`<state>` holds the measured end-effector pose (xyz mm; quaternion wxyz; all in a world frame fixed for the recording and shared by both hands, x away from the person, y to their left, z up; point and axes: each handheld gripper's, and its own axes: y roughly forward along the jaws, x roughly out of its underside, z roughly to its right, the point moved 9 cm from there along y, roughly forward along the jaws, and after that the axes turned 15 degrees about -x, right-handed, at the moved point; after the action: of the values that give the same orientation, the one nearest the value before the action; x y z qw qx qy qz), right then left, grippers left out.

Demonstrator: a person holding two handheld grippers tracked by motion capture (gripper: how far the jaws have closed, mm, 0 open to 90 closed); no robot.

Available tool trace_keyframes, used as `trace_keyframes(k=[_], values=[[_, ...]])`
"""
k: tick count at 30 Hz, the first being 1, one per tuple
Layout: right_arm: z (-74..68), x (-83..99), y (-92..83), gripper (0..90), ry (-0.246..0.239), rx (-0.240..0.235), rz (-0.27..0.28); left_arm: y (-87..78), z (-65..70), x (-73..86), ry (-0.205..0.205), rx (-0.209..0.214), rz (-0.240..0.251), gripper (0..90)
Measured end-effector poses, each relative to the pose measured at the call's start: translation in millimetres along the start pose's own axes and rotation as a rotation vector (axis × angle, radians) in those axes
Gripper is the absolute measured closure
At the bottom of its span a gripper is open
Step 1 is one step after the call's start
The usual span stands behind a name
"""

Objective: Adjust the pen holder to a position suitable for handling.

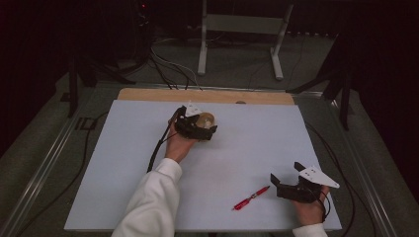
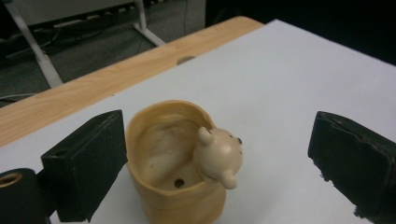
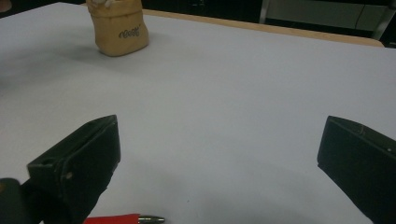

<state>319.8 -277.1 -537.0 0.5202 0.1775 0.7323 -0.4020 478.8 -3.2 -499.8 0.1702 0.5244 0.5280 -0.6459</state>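
My left gripper (image 2: 219, 154) has its jaws spread either side of the tan pen holder (image 2: 175, 172), one pad at the wall, not clamped, so the grasp isn't done. It stands upright between the jaws: soft-looking, with a bear head on the rim. Right gripper (image 3: 219, 163) is open and empty, red pen (image 3: 123, 219) just below it, probably going in later.

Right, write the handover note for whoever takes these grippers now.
Left gripper: jaws open around the tan bear pen holder at the far middle of the white sheet; one pad is at its side, the other well clear, so no grip.
Right gripper: open, nothing between its jaws, just behind the red pen near the front edge.
Done: nothing picked up.
Left: probably grip the holder, then the pen.
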Motion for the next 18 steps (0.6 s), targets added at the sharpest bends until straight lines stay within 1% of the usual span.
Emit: trace_keyframes(k=[5, 8, 10, 12, 13, 14, 15, 16, 18], values=[[0.0, 0.1, 0.5, 0.0, -0.001, 0.000, -0.002, 6.8, 9.5, 5.1, 0.015, 0.032, -0.037, 8.5], [-0.1, 0.1, 0.4, 0.0, -0.002, 0.000, -0.002, 11.2, 13.0, 8.3, 0.022, 0.027, -0.057, 14.8], [-0.3, -0.1, 0.5, 0.0, -0.003, -0.001, -0.001, 13.7, 14.2, 10.0, 0.023, 0.026, -0.071, 17.2], [-0.2, 0.1, 0.7, 0.1, -0.003, -0.001, -0.002, 15.9, 14.1, 11.1, 0.028, 0.012, -0.078, 24.8], [-0.2, 0.1, 0.7, 0.0, -0.002, -0.001, -0.003, 16.5, 13.9, 11.2, 0.026, 0.012, -0.078, 27.1], [-0.2, 0.1, 0.7, 0.0, -0.002, -0.001, -0.003, 17.1, 14.4, 11.8, 0.022, 0.021, -0.083, 31.3], [-0.1, 0.1, 0.6, 0.0, -0.002, -0.001, -0.002, 17.8, 14.3, 12.5, 0.028, 0.019, -0.085, 36.0], [0.0, 0.0, 0.5, 0.0, -0.002, -0.001, -0.002, 18.7, 13.6, 13.1, 0.033, 0.004, -0.088, 39.6], [0.0, 0.1, 0.5, 0.0, -0.001, -0.001, -0.002, 20.0, 13.6, 14.4, 0.037, -0.004, -0.093, 44.3]])
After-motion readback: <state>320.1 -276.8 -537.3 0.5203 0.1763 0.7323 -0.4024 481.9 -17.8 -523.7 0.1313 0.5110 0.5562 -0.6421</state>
